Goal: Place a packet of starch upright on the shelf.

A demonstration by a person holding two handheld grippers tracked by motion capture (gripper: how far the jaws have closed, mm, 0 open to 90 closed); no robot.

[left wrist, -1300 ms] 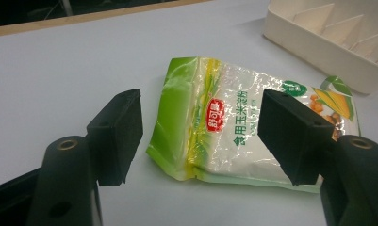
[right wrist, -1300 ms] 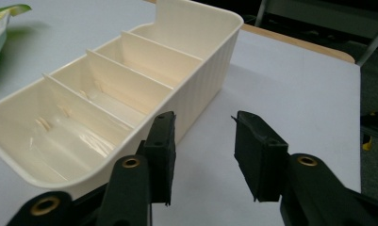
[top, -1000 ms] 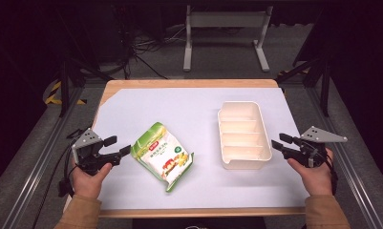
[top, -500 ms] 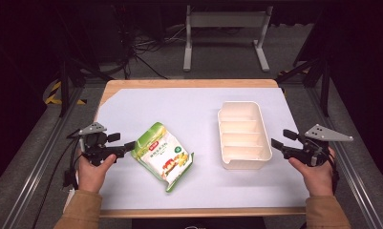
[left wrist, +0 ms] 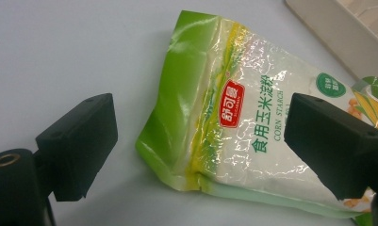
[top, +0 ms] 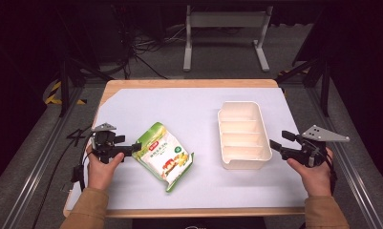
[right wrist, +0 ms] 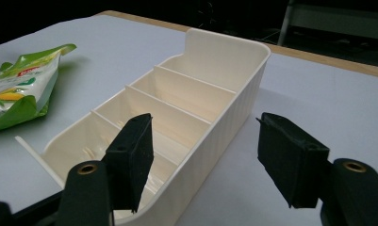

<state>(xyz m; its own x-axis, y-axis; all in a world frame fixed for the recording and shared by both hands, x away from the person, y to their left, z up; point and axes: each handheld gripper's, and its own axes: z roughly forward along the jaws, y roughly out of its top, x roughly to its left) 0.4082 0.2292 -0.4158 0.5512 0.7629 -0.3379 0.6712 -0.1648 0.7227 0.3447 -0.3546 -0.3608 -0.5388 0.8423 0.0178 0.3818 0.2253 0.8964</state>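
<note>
While the left hand-held gripper (left wrist: 198,155), jaws just opened wide, lines up on the starch bag (left wrist: 252,127), the right hand-held gripper (right wrist: 205,160) gapes at the tray (right wrist: 224,94) – next, probably, a pinch on the bag's edge.

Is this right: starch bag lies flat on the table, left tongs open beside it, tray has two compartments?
Not quite. The tray has four compartments, as the right gripper view shows. The bag does lie flat on the table, left tongs open beside it.
</note>
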